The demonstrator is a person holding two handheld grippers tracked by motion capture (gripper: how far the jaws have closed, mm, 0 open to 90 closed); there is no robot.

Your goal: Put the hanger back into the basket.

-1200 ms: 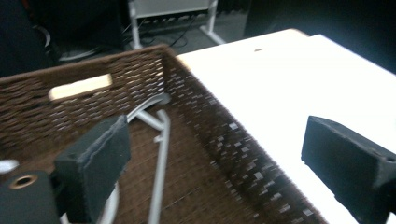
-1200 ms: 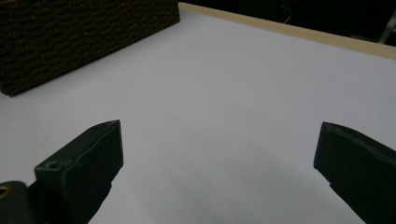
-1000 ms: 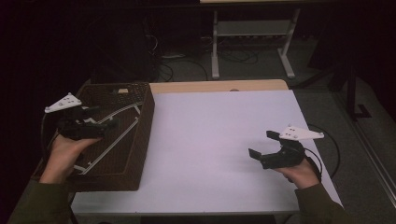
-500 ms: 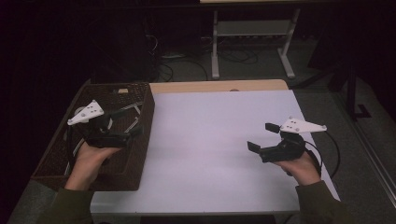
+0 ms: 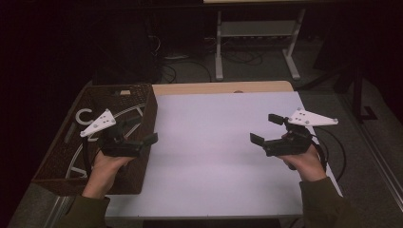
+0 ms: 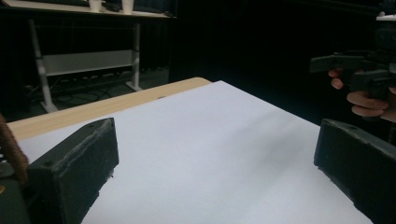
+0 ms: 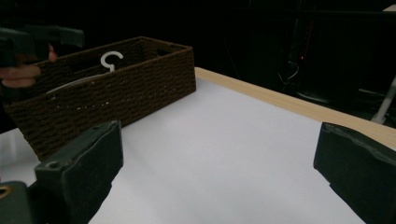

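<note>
Nothing's out yet: the hangers (image 5: 119, 114) lie in the basket (image 5: 142, 166), and both the left gripper (image 5: 142, 130) and right gripper (image 5: 266, 128) gape wide, empty.

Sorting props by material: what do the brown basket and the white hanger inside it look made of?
The basket looks like woven wicker or paper rope, matte: its walls show a coarse braided texture. The hanger seems plastic, smooth and evenly white, though coated metal is possible.
</note>
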